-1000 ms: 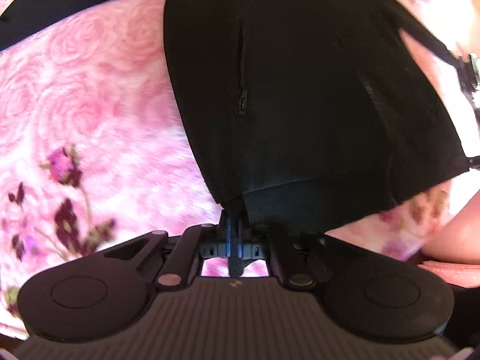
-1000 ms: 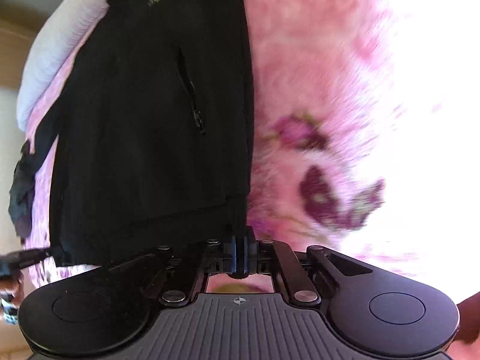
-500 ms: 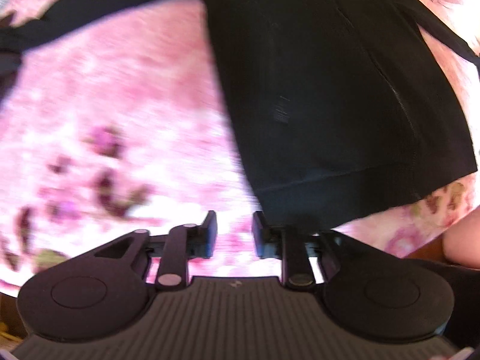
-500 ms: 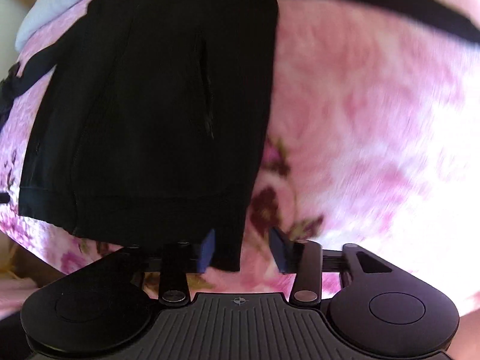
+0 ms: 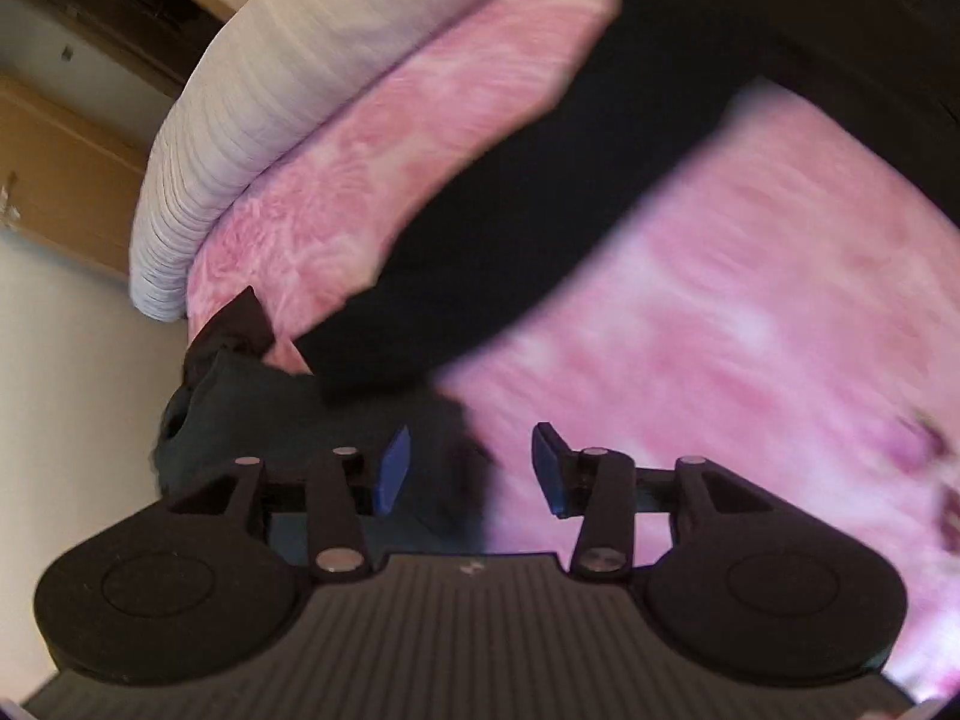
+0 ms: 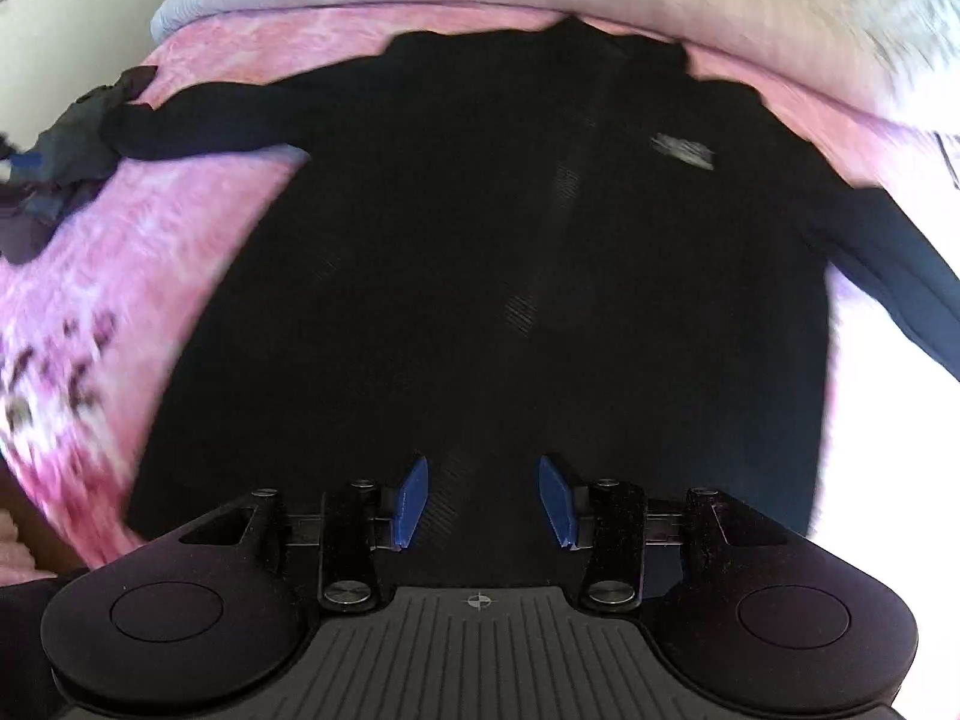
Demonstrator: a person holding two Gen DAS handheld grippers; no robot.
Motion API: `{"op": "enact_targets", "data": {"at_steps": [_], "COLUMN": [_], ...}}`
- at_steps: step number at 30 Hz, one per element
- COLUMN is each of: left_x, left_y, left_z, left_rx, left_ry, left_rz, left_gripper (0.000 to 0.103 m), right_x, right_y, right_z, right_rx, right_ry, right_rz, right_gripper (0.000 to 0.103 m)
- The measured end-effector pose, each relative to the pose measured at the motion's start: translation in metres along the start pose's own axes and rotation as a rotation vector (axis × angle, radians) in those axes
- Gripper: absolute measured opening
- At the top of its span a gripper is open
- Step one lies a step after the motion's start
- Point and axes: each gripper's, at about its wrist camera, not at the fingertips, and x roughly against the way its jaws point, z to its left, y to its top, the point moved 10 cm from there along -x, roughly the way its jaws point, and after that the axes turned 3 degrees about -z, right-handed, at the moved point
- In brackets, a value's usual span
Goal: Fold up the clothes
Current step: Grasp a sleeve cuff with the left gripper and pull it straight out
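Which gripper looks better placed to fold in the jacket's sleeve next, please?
Left, probably. The left gripper, jaws opening and empty, faces a sleeve spread across the pink blanket. The right gripper, open, faces the jacket body.

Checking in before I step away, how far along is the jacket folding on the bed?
Done: the jacket lies spread flat, front up, on the pink blanket, both sleeves out to the sides. In hand: nothing; the right gripper is open above the hem, and the left gripper is opening near the sleeve end, gripping nothing. Left: every fold; sleeves and body show none.
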Motion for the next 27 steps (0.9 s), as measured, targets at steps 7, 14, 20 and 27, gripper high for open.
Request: {"op": "enact_targets", "data": {"at_steps": [7,14,20,27], "left_x": [-0.089,-0.081,-0.019,-0.028], "left_y": [0.006,-0.005,-0.045,-0.086], "left_z": [0.101,0.117,0.144,0.099], "left_rx": [0.253,0.328,0.418,0.39], "left_ry": [-0.191,-0.32,-0.306,-0.335], "left_rz": [-0.002,-0.089,-0.161,-0.103], "left_gripper": [0.05,0.002,0.003,0.003], "right_x": [-0.066,-0.07,-0.069,-0.059], "right_y": [0.064,0.074,0.074,0.064], "right_z": [0.144,0.21,0.212,0.222], "right_rx": [0.028,0.201,0.134,0.09], "right_ry": [0.058,0.061,0.032,0.034], "right_rz": [0.052,0.083,0.11,0.136], "right_gripper": [0.045,0.045,0.045,0.046]}}
